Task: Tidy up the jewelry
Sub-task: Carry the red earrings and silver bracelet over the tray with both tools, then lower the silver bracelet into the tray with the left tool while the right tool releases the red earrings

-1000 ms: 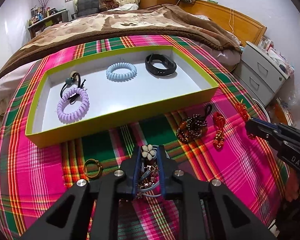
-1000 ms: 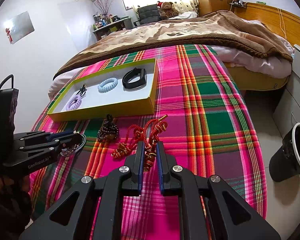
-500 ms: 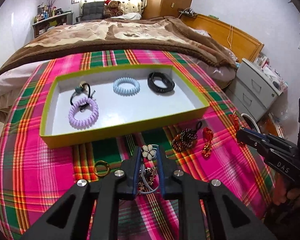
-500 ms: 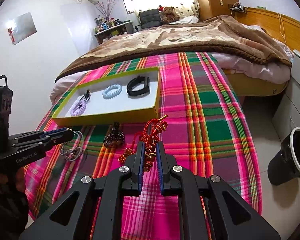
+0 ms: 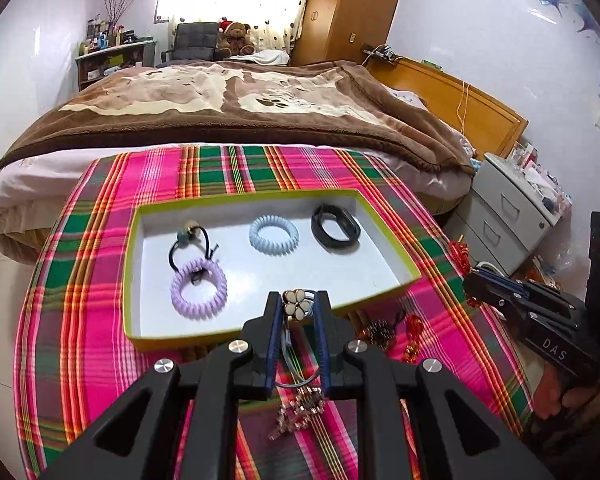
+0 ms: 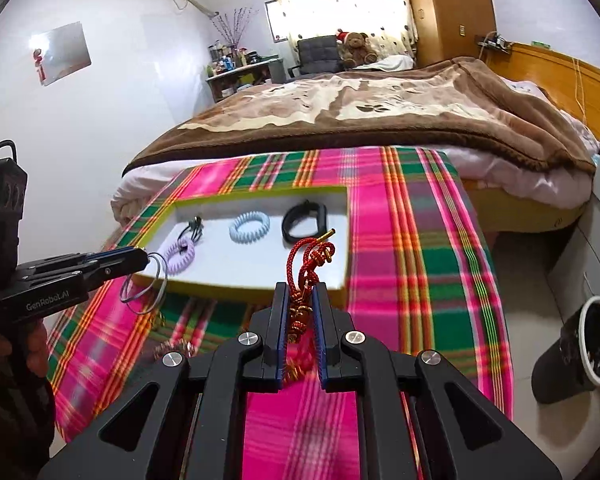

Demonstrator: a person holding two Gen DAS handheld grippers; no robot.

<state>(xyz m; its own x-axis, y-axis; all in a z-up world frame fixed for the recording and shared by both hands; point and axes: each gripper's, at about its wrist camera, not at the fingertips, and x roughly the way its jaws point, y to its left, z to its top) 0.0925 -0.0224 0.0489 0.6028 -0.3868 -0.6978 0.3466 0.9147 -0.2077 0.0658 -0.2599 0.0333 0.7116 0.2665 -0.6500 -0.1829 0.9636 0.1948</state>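
Overhanging the tray point(image 5: 396, 258) rim, both hand-held grippers grip jewelry.

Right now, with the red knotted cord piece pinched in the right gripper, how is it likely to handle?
Probably floppy: the red cord piece droops in loops beyond the right gripper. Likely light, since a narrow pinch carries it. Its gold tip may snag the tray rim.

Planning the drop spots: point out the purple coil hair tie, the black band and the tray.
purple coil hair tie point(image 5: 198, 289), left wrist view, on its coiled ring.
black band point(image 5: 335, 230), left wrist view, on its front strap.
tray point(image 5: 129, 280), left wrist view, on its left rim.
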